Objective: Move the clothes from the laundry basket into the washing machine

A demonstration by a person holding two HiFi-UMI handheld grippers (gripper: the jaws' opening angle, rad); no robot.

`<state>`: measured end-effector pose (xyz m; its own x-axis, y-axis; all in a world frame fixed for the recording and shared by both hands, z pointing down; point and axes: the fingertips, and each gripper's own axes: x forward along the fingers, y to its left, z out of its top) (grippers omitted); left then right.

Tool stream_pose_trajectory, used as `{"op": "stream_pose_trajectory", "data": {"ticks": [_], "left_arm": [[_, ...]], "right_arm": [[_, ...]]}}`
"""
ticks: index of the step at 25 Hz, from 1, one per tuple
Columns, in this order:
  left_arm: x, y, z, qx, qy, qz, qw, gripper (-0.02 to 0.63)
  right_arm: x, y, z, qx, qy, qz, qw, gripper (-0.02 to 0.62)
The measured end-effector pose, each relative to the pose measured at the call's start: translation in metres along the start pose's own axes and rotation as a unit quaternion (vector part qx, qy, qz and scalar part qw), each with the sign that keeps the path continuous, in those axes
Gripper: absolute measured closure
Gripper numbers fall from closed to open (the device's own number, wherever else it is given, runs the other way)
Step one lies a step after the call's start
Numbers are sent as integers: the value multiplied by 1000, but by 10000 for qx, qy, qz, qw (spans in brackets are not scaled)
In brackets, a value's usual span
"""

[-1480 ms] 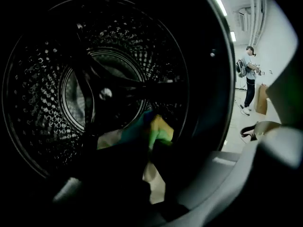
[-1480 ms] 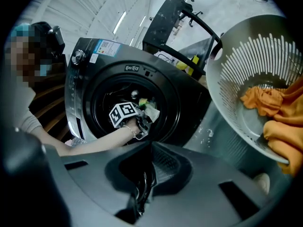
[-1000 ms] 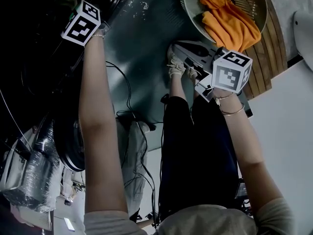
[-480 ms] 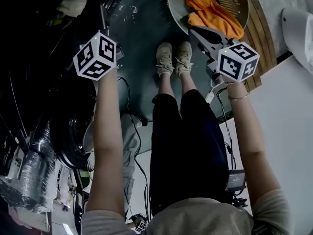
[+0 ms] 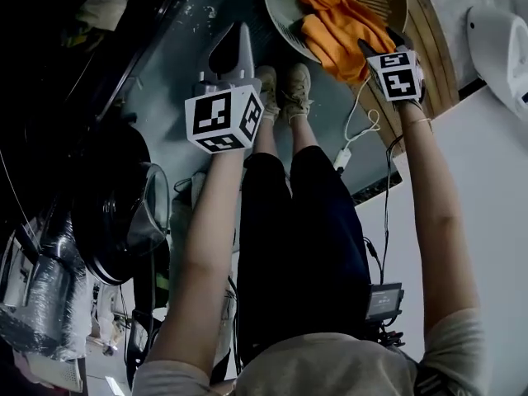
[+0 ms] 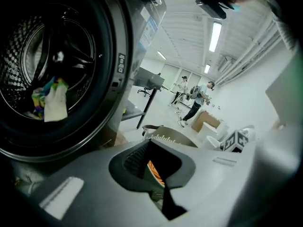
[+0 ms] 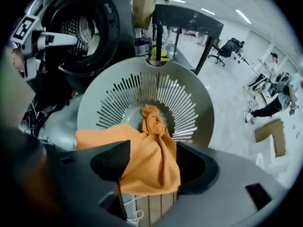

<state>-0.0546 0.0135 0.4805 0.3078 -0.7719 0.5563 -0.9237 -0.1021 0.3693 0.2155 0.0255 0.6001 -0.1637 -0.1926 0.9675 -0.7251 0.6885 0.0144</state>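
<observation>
Straddling the orange garment (image 7: 142, 148) in the laundry basket (image 7: 97, 96), the right gripper (image 7: 152, 168) had just spread its fingers wide, gripping nothing; a sound pick would sink them deep into the bunched cloth before closing. Beyond, the left gripper (image 6: 156, 169), its fingers just closed on nothing, hung beside the washing machine (image 6: 116, 46).

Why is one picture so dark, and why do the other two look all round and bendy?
Head view: dim, nearly black on the left around the washing machine, washed-out pale on the right. Left gripper view: the wide lens curves straight lines, the ceiling lights glare, the corners go black. Right gripper view: brightly lit, the orange garment sharp, the laundry basket bulging, the edges dark.
</observation>
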Motion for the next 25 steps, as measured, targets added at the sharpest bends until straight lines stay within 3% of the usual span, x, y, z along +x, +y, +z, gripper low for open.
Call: {"op": "stream_pose_trajectory", "data": {"ticks": [5,8,9,11,13,15,18,19,22,25], "left_arm": [[7,-20,-7,168,297,-283,9990,595],[9,-22,-7,495,382,-320,9975,597],[10,-24,-8,570,408,-382,9968,597],[10,-30,-12,609,496,-596,9951,597],[9,-36,-16,581,585,-775,9936,597],[6,-40,-19,538,640,-863,9928,596],[2,-51,-22,374,709,-1044,9913,595],[0,-56,-23,307,755,-1126,9903,567],[-3,-75,-30,347,1008,-1386,9846,355],[-5,-99,-33,796,1191,-1692,9751,310]], "right_arm": [[28,1,-35,-319,945,361,9944,321],[32,-1,-41,-373,1089,356,9927,339],[32,-5,-42,-451,1121,266,9923,388],[31,-14,-43,-637,1181,122,9909,571],[29,-14,-43,-514,1189,220,9913,574],[23,-11,-36,-36,945,432,9946,575],[-1,-6,-11,919,68,641,9937,577],[-12,-3,-2,1117,-233,665,9912,577],[-49,9,18,1481,-1054,795,9801,577],[-98,16,48,2052,-2052,992,9518,577]]}}
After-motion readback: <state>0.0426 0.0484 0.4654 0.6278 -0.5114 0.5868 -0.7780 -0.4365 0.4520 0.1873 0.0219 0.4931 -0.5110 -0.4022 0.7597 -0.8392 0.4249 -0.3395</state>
